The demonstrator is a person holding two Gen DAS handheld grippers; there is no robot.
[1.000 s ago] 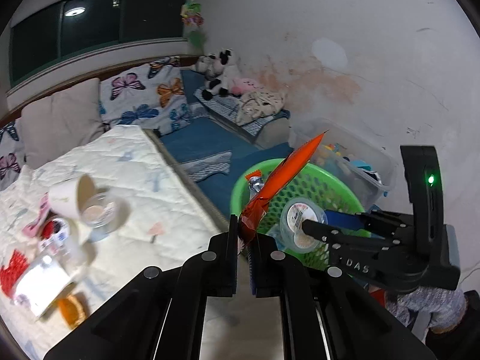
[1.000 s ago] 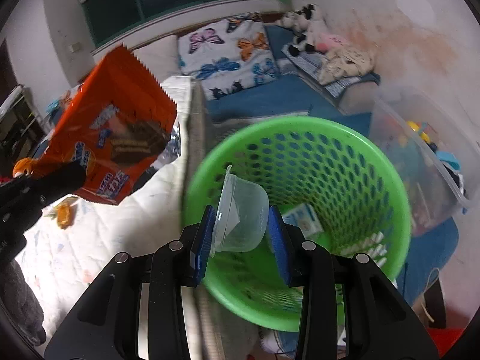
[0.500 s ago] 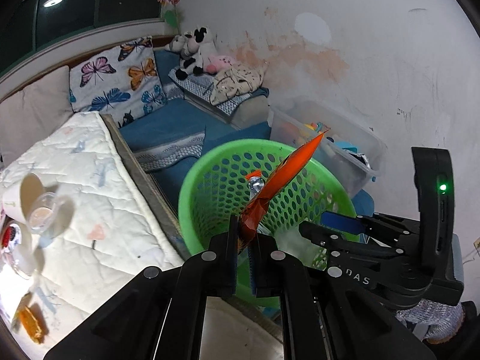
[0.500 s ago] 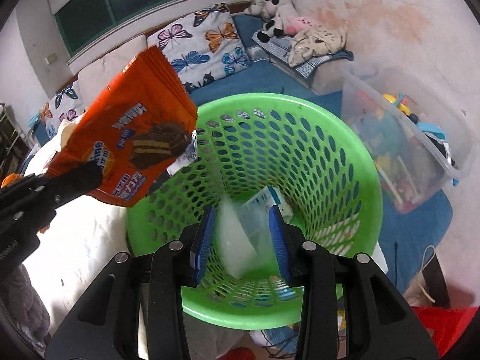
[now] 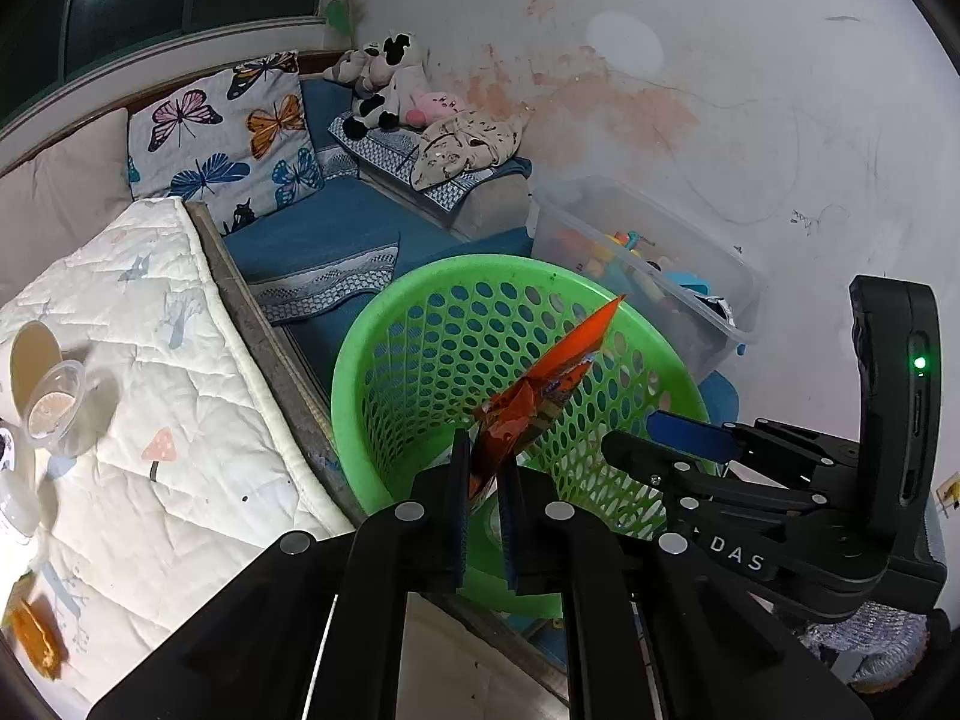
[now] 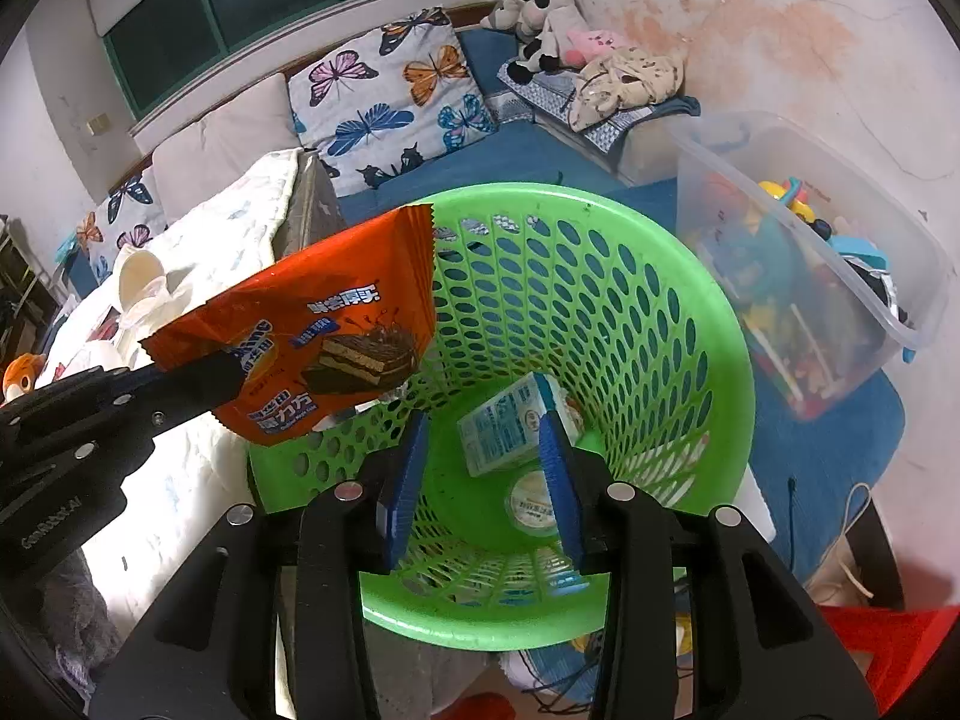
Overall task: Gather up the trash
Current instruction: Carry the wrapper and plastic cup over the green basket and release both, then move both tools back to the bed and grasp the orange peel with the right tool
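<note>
We are at the drop-off step, with both grippers over the green basket (image 6: 690, 324) that stands just beside the near edge of the bed (image 5: 150, 372). Our left gripper (image 5: 483, 480) pinches the orange snack wrapper (image 6: 324, 330) by its lower corner; in the left wrist view the jaws look all but closed on the crumpled foil, and the wrapper (image 5: 540, 384) rises over the basket's mouth, above the left part of the rim. Our right gripper (image 6: 480, 480) stands partly spread with nothing between its pads. Through the gap we see straight down to the basket floor, where a small white and blue carton (image 6: 510, 426) and a round lidded cup (image 6: 531, 504) lie.

We judge that the next move is simply to let the left jaws part so that the wrapper falls inside. It is light and broad, so it could drift or catch on the rim; bringing it a little further toward the middle first would be safer. More trash waits on the bed to the left: a clear plastic cup (image 5: 57, 411), a paper cup (image 5: 33, 360) and an orange scrap (image 5: 36, 642) near the lower edge.
</note>
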